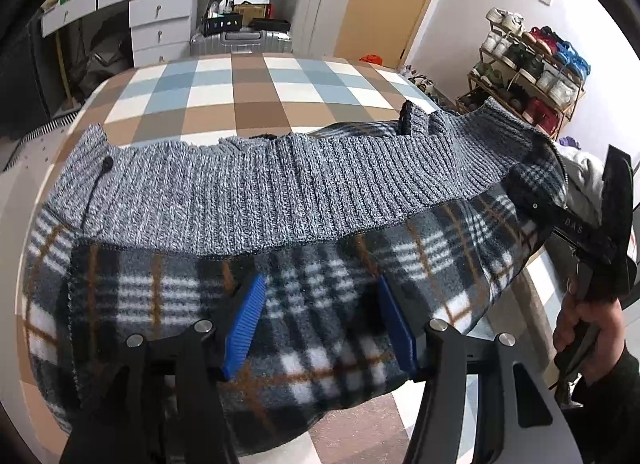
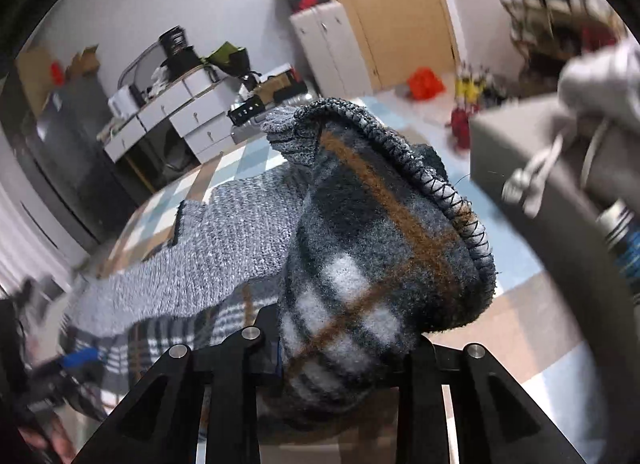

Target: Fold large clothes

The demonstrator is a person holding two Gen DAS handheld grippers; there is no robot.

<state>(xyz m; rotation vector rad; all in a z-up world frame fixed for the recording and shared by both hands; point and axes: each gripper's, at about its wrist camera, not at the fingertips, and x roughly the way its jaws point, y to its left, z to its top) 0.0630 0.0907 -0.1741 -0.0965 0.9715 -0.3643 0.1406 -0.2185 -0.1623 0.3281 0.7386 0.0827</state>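
A large garment with a grey knit outside (image 1: 260,192) and a plaid fleece lining (image 1: 320,296) lies across the checked table (image 1: 248,96). My left gripper (image 1: 320,324) has its blue pads (image 1: 246,324) apart, with plaid fleece lying between and under them. My right gripper (image 2: 340,348) is shut on a plaid corner of the garment (image 2: 380,248) and holds it up off the table. The right gripper also shows in the left wrist view (image 1: 560,212), clamped on the garment's right end.
A white desk with drawers (image 1: 160,20), a silver suitcase (image 1: 240,42) and a white cabinet (image 1: 320,4) stand beyond the table. A shoe rack (image 1: 528,72) stands at the right wall. A grey box with cloth (image 2: 560,152) is close on my right.
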